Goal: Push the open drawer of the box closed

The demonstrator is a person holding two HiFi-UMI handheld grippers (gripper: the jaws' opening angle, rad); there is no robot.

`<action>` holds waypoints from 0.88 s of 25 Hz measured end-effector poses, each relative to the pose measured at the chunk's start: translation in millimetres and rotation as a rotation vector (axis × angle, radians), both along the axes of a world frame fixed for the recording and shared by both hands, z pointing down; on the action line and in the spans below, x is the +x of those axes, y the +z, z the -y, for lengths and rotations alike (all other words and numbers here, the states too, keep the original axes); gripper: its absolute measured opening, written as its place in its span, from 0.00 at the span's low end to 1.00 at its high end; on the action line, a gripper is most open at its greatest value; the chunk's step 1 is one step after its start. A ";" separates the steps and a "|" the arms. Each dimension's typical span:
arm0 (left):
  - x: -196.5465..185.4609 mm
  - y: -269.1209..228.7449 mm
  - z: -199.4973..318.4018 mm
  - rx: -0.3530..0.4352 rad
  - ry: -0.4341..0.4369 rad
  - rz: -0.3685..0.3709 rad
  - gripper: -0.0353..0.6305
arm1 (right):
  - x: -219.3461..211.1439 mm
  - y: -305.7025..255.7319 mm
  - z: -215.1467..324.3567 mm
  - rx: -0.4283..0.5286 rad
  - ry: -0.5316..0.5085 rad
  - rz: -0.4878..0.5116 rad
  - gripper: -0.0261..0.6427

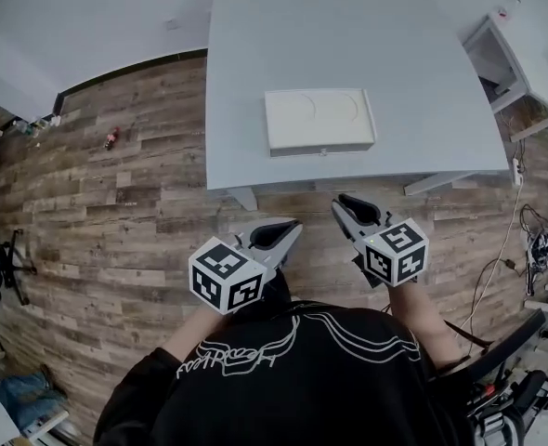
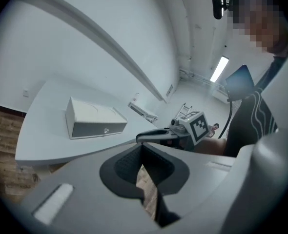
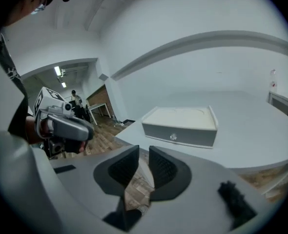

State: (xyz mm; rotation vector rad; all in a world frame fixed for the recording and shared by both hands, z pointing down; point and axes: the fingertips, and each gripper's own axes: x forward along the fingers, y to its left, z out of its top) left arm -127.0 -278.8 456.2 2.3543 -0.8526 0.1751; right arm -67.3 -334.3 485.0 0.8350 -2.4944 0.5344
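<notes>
A white box (image 1: 319, 119) lies on the grey table (image 1: 348, 35), its drawer front facing me. That front, with a small round knob (image 3: 173, 137), sits flush with the box body. Both grippers hang over the wooden floor on my side of the table edge, well short of the box. My left gripper (image 1: 291, 227) has its pads together and holds nothing. My right gripper (image 1: 341, 203) shows only a thin slit between its pads and is also empty. The box (image 2: 92, 118) lies ahead and to the left in the left gripper view, and the box (image 3: 180, 123) is straight ahead in the right gripper view.
Table legs (image 1: 241, 196) stand under the near edge. A white shelf unit (image 1: 515, 59) is at the right of the table, with cables and gear (image 1: 539, 244) on the floor beyond. A small red object (image 1: 112, 137) lies on the floor at left.
</notes>
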 end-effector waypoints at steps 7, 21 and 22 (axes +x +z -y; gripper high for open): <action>26.1 -61.4 -45.9 0.120 -0.001 0.004 0.06 | 30.1 -78.2 -68.0 -0.024 0.001 0.291 0.06; 59.9 -109.9 -96.1 0.211 0.017 -0.008 0.06 | 38.9 -135.1 -142.6 0.099 -0.156 0.351 0.05; 60.9 -110.3 -98.5 0.211 0.017 -0.009 0.06 | 40.3 -135.7 -145.7 0.105 -0.157 0.348 0.05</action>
